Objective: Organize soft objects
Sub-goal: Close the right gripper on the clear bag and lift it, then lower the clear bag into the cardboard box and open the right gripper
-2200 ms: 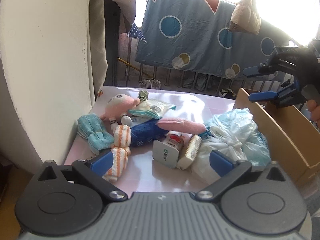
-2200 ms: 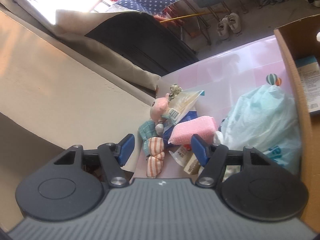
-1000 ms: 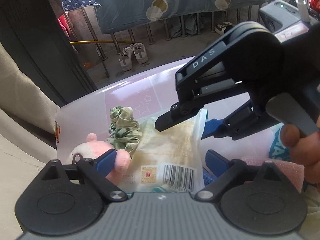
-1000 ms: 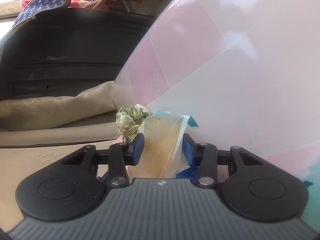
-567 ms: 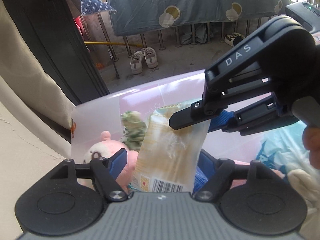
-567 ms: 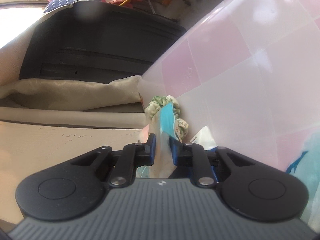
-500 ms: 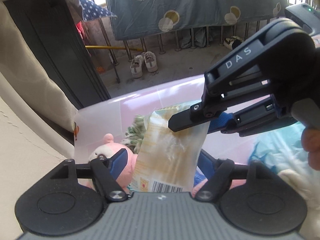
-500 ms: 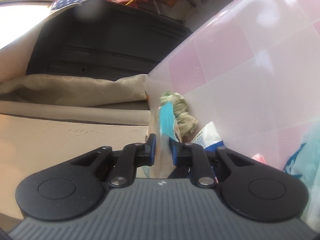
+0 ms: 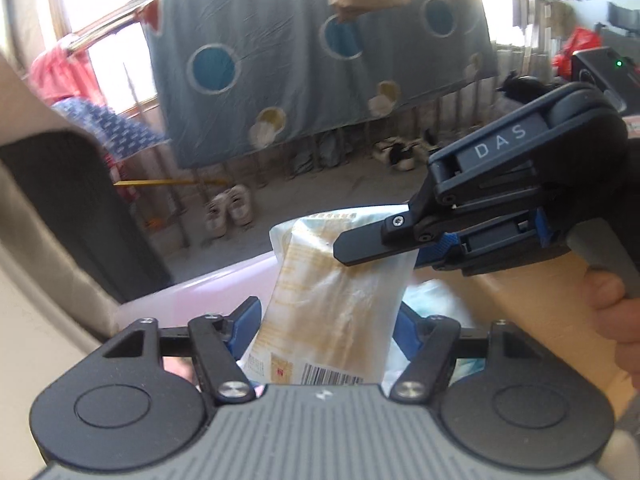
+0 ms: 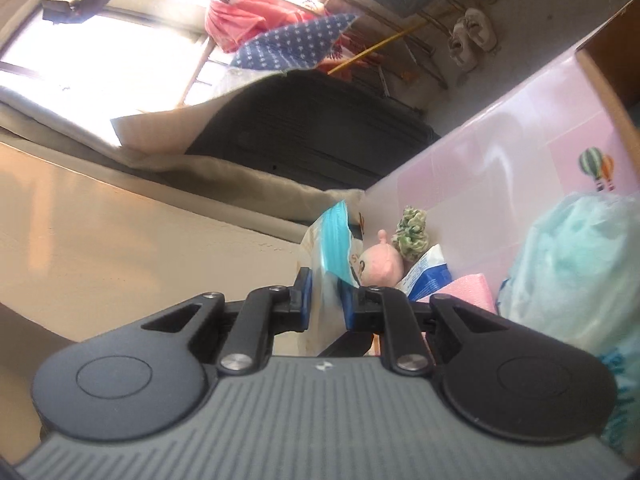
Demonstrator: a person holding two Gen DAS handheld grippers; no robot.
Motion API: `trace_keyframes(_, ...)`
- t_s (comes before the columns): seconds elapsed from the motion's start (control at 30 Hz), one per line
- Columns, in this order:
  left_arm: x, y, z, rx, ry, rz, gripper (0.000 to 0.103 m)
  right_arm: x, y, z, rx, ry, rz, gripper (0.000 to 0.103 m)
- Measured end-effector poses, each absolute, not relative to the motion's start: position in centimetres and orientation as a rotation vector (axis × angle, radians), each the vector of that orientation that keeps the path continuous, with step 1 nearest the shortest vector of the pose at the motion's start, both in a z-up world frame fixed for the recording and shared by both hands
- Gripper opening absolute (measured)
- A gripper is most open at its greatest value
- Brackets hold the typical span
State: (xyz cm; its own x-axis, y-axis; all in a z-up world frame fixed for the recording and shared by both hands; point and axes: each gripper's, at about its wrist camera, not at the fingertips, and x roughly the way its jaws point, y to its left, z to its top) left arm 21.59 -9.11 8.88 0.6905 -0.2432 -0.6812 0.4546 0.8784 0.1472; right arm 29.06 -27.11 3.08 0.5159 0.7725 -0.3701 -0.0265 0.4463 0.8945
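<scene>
Right gripper (image 10: 325,299) clamps my clear crinkly plastic packet (image 9: 340,300); left gripper (image 9: 325,322) has been closing, flanking it, contact unclear.

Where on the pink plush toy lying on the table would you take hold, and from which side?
Grip the pink plush toy across its round head, coming from above. The head is its most exposed part: a green scrunchie and a blue-and-white packet crowd its sides, and the rest is hidden behind the right gripper.
</scene>
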Motion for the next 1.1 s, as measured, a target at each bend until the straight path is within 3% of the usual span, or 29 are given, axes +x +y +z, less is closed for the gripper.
trace_keyframes(0.13, 19.7, -13.5, 9.2, 0.308, 0.680, -0.501, 0.084, 25.6, -35.0, 4.2, 0.985, 0.822, 0.491, 0.014)
trace_keyframes(0.27, 19.1, -14.9, 7.9, 0.308, 0.696, -0.510, 0.084, 23.7, -42.8, 3.7, 0.949, 0.792, 0.358, 0.014)
trace_keyframes(0.43, 19.3, -12.2, 5.7, 0.281, 0.744, -0.452, 0.084, 25.0, -49.6, 0.5, 0.860, 0.891, 0.278, 0.014)
trace_keyframes(0.67, 19.9, -5.9, 3.6, 0.227, 0.811, -0.305, 0.084, 31.7, -51.4, -3.3, 0.551, 1.050, 0.301, 0.017)
trace_keyframes(0.77, 20.0, -4.2, 2.9, 0.191, 0.834, -0.272, 0.084, 34.7, -51.2, -4.8, 0.467, 1.058, 0.274, 0.023)
trace_keyframes(0.93, 19.0, -2.5, 1.8, 0.146, 0.854, -0.260, 0.084, 36.9, -50.7, -7.2, 0.301, 1.069, 0.072, 0.052)
trace_keyframes(1.1, 18.3, -2.6, 1.2, 0.137, 0.851, -0.275, 0.084, 36.2, -49.4, -8.6, 0.257, 1.051, 0.006, 0.055)
